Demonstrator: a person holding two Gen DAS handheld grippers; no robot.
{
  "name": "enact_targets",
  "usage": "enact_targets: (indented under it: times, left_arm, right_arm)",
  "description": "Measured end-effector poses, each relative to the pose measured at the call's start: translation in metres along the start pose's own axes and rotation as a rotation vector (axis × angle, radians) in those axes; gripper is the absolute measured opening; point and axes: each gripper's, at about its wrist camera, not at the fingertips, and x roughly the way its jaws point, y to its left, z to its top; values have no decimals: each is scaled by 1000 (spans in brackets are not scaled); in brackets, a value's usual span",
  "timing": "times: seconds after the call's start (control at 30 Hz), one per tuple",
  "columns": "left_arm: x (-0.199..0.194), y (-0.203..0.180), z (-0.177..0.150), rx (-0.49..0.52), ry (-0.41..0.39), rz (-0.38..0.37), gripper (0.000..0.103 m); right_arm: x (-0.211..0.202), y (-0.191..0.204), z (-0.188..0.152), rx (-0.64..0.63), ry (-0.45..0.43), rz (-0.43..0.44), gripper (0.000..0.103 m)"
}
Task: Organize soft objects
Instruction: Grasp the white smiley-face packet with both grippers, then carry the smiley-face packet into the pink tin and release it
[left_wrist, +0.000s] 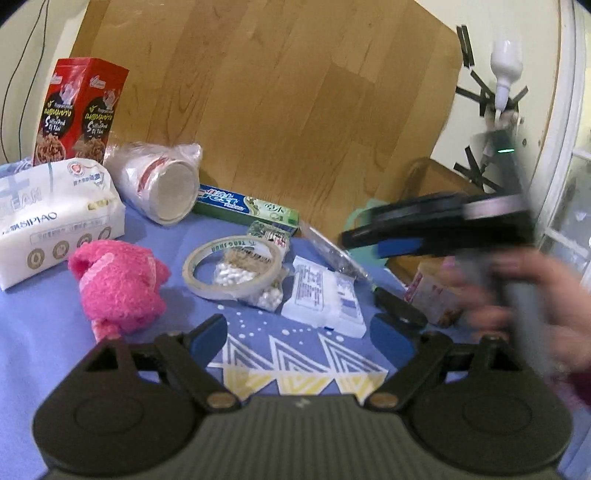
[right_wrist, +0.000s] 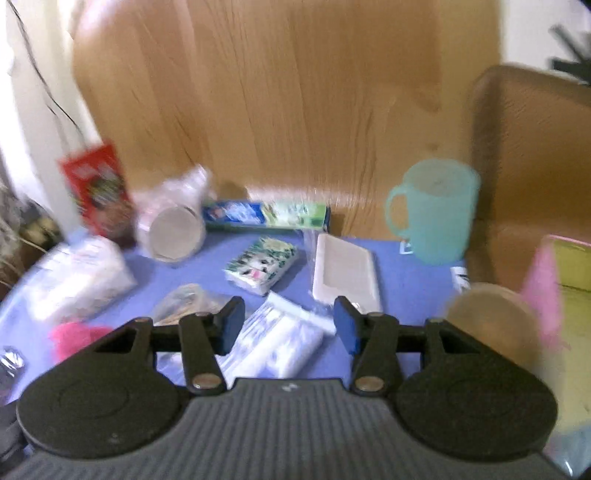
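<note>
Pink plush (left_wrist: 120, 286) lies lengthwise (tail (left_wrist: 103, 328) nearest).

1. Blue patterned tablecloth (left_wrist: 55, 343) covers the surface.
2. At ten o'clock: tissue pack (left_wrist: 55, 221), pink plush (left_wrist: 120, 286).
3. At twelve: tape roll (left_wrist: 232, 266), toothpaste box (left_wrist: 247, 206).
4. At two: teal mug (right_wrist: 436, 210).

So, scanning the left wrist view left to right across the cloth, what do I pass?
Tissue pack → pink plush toy → tape roll → white sachet pack → right gripper.
</note>
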Motion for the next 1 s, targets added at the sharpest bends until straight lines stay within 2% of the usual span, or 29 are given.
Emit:
enact_targets:
  times: [0.1,0.13,0.23,0.27,0.33,0.43,0.53,0.6,0.67,0.7,0.73,0.8,0.83,0.9,0.93,1.0]
  left_arm:
    - [3,5,4,-28,-2,-28,88]
    - [3,7,4,-38,1,-35,88]
    - [3,9,4,-53,2,-48,88]
    - [3,9,4,-54,0,-49,88]
    - [3,10,4,-55,-4,-58,88]
    - [-2,14,5,-78,-21,-83,88]
    - [-4,20,5,-113,-27,-116,88]
    - [-4,20,5,-123,-22,-129,88]
    - [-3,17,4,-109,-11,-127,88]
    - [-2,14,4,-97,-1,-126,88]
    - [-1,11,3,-86,18,-129,88]
    - [-1,7,1,-102,72,-154,88]
    - [-3,5,-2,-128,97,-176,88]
    - [-8,-1,-8,-168,139,-221,88]
    - [-11,-7,-10,-170,161,-237,88]
    - [-15,-21,-13,-158,194,-244,89]
  right_arm:
    - [53,6,4,-56,75,-141,57]
    - [62,3,5,-56,97,-164,53]
    - [59,-2,6,-123,50,-220,25]
    - [46,-2,6,-125,26,-208,22]
    - [12,-8,2,-68,1,-100,18]
    - [-59,-20,-19,80,-20,134,18]
    - [-110,-40,-56,266,40,356,19]
    - [-125,-54,-89,382,118,471,20]
    - [-133,-62,-124,455,188,517,24]
    - [-138,-64,-136,457,193,501,29]
    - [-147,-66,-144,441,166,465,39]
    - [-166,-65,-155,344,99,332,59]
    - [-173,-63,-159,288,69,289,64]
    - [-187,-52,-168,160,26,277,69]
    - [-192,-49,-171,100,11,278,79]
    - [-196,-37,-175,-24,-27,238,91]
